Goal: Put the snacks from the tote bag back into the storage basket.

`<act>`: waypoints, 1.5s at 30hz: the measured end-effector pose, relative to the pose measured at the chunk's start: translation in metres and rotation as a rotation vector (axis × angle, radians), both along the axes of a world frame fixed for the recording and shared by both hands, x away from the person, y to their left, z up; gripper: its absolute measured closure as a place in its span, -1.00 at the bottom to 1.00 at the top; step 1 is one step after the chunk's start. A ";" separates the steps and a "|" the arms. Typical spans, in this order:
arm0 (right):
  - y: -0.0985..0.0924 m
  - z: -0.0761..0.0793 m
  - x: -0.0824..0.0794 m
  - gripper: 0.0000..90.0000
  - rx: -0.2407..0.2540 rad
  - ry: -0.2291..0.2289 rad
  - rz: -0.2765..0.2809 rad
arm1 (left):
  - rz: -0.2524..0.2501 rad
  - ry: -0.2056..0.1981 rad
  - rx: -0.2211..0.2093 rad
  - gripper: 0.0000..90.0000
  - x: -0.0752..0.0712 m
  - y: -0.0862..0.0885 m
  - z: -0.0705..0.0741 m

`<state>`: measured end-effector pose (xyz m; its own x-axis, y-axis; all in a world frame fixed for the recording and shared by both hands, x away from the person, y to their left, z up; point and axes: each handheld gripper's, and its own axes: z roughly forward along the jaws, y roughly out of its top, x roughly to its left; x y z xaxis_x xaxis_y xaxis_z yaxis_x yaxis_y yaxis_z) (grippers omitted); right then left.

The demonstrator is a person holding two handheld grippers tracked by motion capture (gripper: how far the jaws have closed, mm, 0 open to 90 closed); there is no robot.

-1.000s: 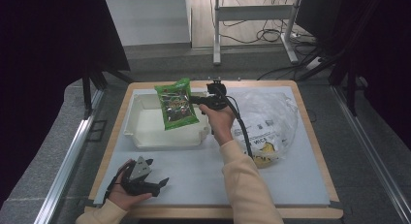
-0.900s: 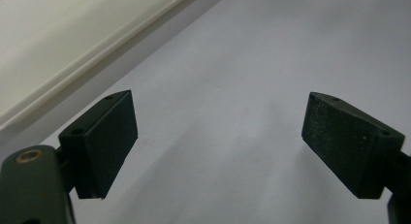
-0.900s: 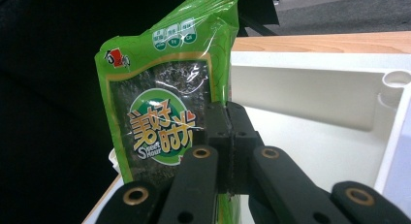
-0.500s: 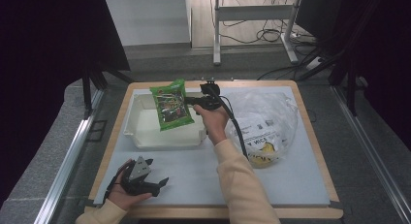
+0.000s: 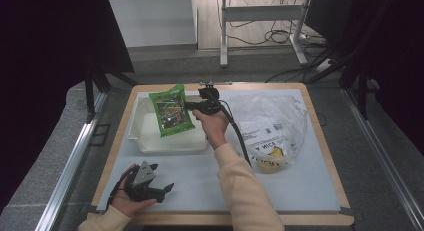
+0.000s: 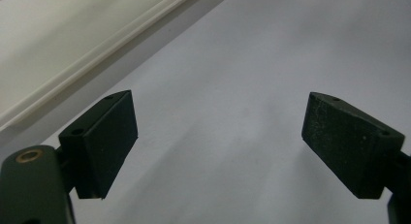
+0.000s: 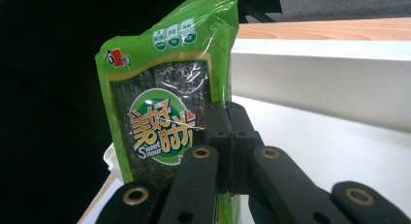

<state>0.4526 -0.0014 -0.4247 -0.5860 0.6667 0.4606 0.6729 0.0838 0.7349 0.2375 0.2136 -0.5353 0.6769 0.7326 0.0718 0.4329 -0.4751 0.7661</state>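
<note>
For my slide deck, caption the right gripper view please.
Right gripper clamped on a green snack packet, held above the white bin.

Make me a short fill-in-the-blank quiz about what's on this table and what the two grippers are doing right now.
1. The right gripper is shut on the edge of a ____ snack packet.
2. That packet is held over the ____ tray.
3. The left gripper rests near the table's front edge with its jaws ____.
4. To the right of the tray lies a clear ____ bag.

Missing words: green; white; open; plastic
</note>
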 end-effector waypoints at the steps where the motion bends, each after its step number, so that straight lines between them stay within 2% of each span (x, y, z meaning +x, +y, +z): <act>1: 0.002 -0.001 0.000 1.00 0.003 0.001 -0.003 | -0.001 -0.002 0.002 -0.72 0.000 0.000 0.000; 7: 0.011 -0.005 0.003 1.00 0.005 0.016 -0.010 | -0.002 -0.003 0.002 -0.72 0.000 0.000 0.000; 25: 0.049 -0.026 0.004 1.00 -0.051 0.047 -0.034 | -0.006 -0.004 -0.003 -0.72 0.000 0.000 0.001; 45: 0.071 -0.044 0.004 1.00 -0.090 0.064 -0.044 | -0.005 -0.007 -0.017 -0.72 0.000 0.001 0.002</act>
